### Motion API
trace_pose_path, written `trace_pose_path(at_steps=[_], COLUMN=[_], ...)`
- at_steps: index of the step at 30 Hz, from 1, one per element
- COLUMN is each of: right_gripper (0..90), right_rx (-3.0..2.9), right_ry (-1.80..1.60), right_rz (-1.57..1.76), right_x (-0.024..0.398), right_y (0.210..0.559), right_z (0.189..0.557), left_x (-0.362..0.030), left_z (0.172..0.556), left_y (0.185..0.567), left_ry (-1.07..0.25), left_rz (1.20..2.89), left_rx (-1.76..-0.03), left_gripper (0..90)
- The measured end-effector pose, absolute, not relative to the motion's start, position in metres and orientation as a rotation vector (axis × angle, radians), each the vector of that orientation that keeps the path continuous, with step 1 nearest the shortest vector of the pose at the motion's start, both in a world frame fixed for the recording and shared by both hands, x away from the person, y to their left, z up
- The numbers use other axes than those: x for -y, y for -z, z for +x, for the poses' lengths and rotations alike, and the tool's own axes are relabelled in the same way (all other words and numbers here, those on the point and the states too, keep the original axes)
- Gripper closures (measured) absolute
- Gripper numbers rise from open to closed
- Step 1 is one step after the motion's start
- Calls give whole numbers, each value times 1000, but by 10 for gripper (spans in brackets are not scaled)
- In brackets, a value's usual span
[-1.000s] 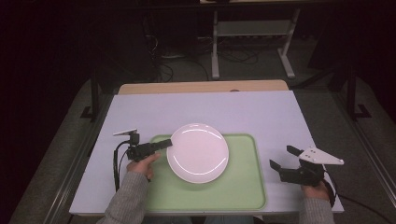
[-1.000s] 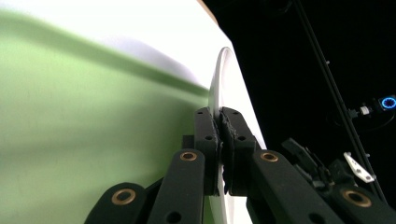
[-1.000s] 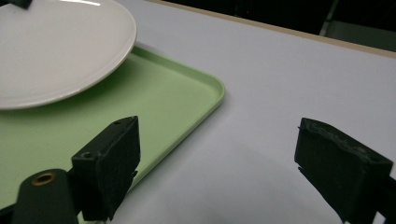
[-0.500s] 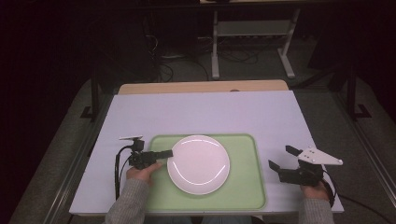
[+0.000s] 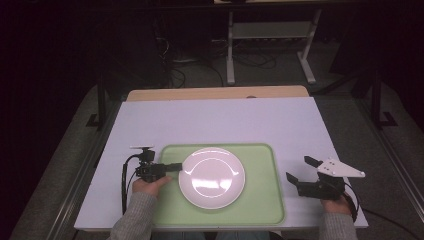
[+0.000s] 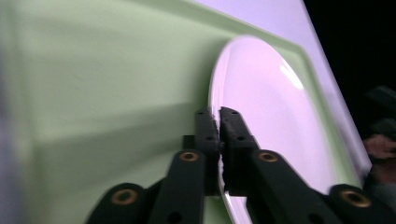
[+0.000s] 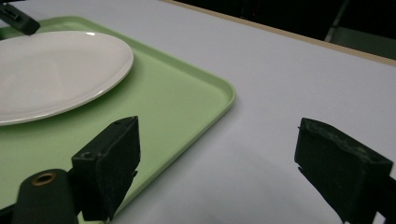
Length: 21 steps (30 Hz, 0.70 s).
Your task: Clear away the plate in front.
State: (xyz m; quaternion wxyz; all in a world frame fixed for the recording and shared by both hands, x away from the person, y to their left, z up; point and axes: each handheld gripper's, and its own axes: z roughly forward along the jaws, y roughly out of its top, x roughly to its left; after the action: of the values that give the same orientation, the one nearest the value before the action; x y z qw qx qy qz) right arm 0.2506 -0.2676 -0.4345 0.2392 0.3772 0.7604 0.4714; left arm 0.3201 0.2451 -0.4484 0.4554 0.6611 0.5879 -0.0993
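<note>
Table (image 5: 220,122) white, green tray (image 5: 260,200) on it, dark room beyond. Left tongs (image 6: 218,122) pinch the white plate (image 6: 266,116) rim, seen close in left gripper view. Right tongs (image 7: 217,154) gape empty.

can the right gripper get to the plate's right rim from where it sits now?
Probably yes. The right gripper sits open on the table just off the green tray, and bare tray lies between it and the white plate. The left gripper clamps the opposite rim.

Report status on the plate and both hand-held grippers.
Left hand-held gripper shut on the white plate rim. Plate sits on the green tray. Right hand-held gripper open, off the tray's right edge. Nothing in the way.
</note>
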Motion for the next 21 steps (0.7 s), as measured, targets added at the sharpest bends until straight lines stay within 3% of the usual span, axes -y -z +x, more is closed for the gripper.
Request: trace_pose_path(at_steps=[21], right_gripper=[133], right_rx=[-2099], right_ry=[-1277], right_rz=[1027], right_x=[265], right_y=[435], right_z=[251], left_x=[-240], left_z=[307], left_y=[432], left_ry=[50], left_rz=[1787], left_rx=[-1286], left_gripper=[900])
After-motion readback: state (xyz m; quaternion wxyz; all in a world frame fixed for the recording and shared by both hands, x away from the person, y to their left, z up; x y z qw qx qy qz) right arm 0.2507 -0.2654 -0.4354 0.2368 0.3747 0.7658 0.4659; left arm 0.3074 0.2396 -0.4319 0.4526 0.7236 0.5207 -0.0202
